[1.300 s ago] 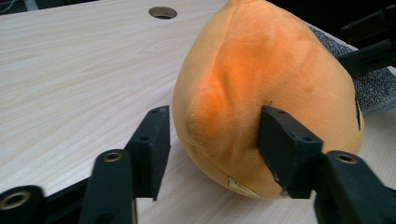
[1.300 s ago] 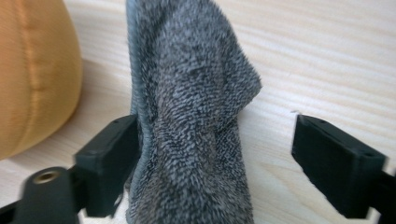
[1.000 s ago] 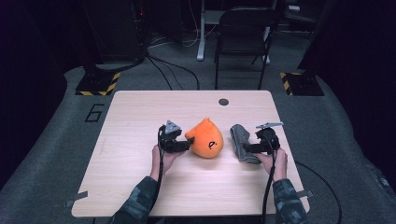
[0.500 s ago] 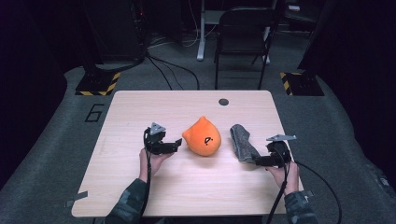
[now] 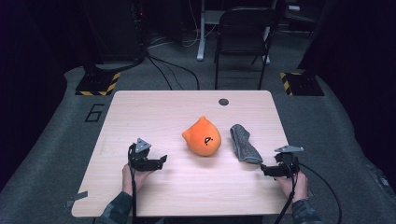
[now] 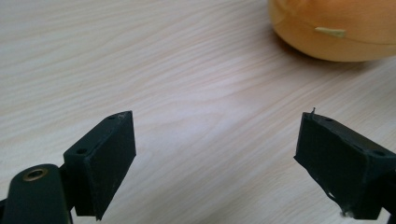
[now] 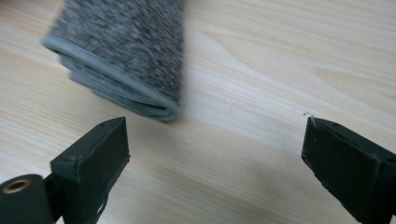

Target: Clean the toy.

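**Desk:** On the pale wooden worktop (image 5: 154,112), what lies between your two hands?

**Caption writer:** An orange plush toy (image 5: 201,136) sits near the middle, its small black face markings turned toward you. Just to its right lies a folded grey cloth (image 5: 243,143), close beside the toy; whether the two touch cannot be told from the high view.

**Desk:** And your left hand-held gripper (image 5: 161,161)?

**Caption writer:** You hold it low at the near left, jaws spread wide over bare wood, gripping nothing. Its own camera shows the toy (image 6: 334,28) ahead and to the upper right, clear of the jaws.

**Desk:** Your right hand-held gripper (image 5: 263,169)?

**Caption writer:** You hold it at the near right edge, jaws likewise wide apart and empty. Its camera shows the cloth's (image 7: 126,51) folded end just ahead of one jaw, near it but not touching.

**Desk:** Anything else?

**Caption writer:** A dark round disc (image 5: 223,101) sits near the worktop's far edge, and a black chair (image 5: 243,44) stands beyond on the grey floor.
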Demonstrator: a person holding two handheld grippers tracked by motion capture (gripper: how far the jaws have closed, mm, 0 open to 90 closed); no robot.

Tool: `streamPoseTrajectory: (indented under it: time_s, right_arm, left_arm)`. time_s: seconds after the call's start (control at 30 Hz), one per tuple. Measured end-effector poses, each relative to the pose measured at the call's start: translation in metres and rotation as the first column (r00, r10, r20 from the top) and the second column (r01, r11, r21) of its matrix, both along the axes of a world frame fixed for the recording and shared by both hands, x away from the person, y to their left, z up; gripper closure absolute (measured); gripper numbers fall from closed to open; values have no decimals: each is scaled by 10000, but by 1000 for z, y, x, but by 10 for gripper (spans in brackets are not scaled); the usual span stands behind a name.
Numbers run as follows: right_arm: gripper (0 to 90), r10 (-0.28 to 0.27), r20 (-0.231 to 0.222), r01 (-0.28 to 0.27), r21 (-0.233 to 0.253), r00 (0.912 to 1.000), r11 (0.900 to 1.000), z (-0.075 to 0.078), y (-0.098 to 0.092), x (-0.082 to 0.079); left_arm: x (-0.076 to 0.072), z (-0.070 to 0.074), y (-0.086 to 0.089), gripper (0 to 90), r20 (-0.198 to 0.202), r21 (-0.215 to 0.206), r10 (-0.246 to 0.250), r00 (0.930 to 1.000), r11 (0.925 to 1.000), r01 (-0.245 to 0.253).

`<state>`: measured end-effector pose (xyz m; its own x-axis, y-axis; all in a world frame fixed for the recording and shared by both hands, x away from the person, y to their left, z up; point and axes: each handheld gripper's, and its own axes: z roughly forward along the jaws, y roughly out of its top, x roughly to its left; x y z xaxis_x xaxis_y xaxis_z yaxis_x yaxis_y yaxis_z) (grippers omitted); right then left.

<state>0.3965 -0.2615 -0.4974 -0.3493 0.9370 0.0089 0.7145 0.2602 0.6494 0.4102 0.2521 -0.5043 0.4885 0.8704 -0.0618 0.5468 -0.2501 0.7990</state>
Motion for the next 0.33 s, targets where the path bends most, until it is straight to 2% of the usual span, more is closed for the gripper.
streamPoseTrajectory:
  time_s: [0.1, 0.2, 0.3, 0.33]
  right_arm:
    - [56, -109, -173, 107, -139, 9998, 9998, -7, -5, 3]
    - [52, -177, -354, 168, -230, 9992, 9996, -12, -7, 6]
    - [50, -202, -555, 184, -312, 9983, 9993, -15, -6, 7]
    - [50, -147, -483, 132, -322, 9987, 9994, -15, -6, 8]
  left_arm:
    - [4, -6, 4, 108, -265, 92, 156, 9995, 9998, -154]
    - [7, -11, 3, 102, -447, 111, 94, 9990, 9999, -89]
    - [8, -13, 2, 102, -450, 281, 26, 9990, 9996, -14]
    - [8, -15, 2, 102, -438, 321, 43, 9990, 9995, -29]
